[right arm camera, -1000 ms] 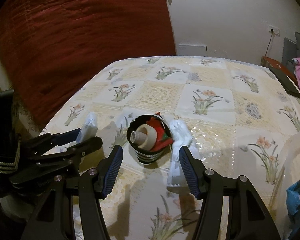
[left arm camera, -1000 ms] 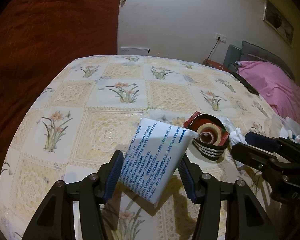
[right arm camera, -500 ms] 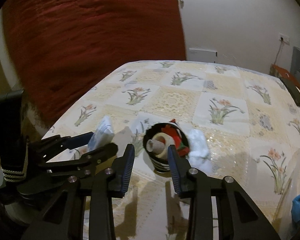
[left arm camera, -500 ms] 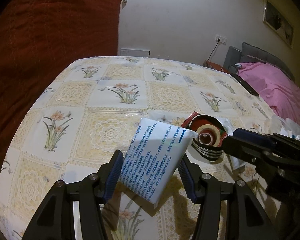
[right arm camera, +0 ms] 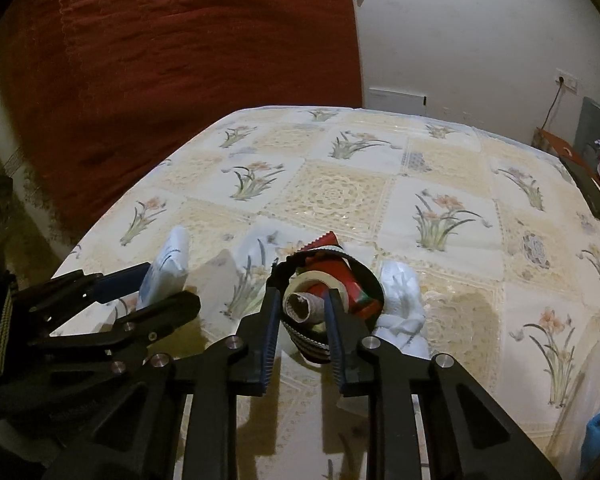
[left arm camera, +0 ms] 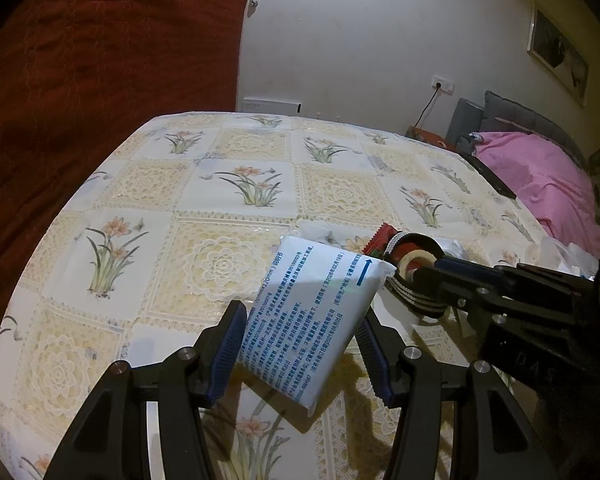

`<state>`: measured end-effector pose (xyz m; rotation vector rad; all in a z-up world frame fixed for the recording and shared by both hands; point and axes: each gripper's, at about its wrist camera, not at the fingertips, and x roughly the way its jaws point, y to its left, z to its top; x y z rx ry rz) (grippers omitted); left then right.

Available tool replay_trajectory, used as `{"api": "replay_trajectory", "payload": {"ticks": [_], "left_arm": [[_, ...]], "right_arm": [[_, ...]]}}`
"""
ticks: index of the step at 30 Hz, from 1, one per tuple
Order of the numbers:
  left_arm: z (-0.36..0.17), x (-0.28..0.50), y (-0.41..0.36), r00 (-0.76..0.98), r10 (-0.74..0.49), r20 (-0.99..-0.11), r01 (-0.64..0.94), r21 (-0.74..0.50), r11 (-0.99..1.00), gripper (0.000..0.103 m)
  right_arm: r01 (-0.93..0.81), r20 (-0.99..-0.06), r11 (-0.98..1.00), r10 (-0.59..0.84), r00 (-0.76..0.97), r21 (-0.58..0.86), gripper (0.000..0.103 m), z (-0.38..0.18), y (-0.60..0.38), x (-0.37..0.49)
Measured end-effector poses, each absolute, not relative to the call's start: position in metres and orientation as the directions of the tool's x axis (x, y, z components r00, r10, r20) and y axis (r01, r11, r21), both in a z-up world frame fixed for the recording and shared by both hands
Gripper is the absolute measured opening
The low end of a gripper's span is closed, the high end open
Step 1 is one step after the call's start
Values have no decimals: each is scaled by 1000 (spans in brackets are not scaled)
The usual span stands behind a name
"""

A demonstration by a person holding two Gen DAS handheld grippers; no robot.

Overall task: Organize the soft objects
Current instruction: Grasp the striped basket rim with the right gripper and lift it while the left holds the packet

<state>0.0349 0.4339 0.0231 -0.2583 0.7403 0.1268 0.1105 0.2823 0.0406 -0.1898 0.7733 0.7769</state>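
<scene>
Care is being called for at the small round black cup with a striped band, which is standing on the floral lace-patterned tablecloth and already holding a cream tape roll with a brown cardboard core and a red foil sachet. The right gripper is reaching over the cup with its blue-padded jaws narrowed either side of that roll; whether the pads are actually touching it cannot be told. To my eye the sound course is a light, square squeeze and a straight lift, since the cup looks light enough to tip. A crumpled white tissue pack is lying just beside the cup on its right.

The left gripper is pointing forward and slightly down above the cloth, its jaws spread wide and clamping a white plastic-wrapped soft packet with blue print, tilted and off the table. In the left wrist view the right tool is crossing in from the right, low and level toward the cup.
</scene>
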Motion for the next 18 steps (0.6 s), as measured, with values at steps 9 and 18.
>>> {"api": "replay_trajectory", "payload": {"ticks": [9,18], "left_arm": [[24,34,435,735,18,-678,-207,-199,958,58],[24,34,435,735,19,-677,-208,-199,958,58]], "right_arm": [[-727,-737,675,556,384,131,24,27,276,94],[-712,-751,676,568,337,191,24,21,248,74]]}}
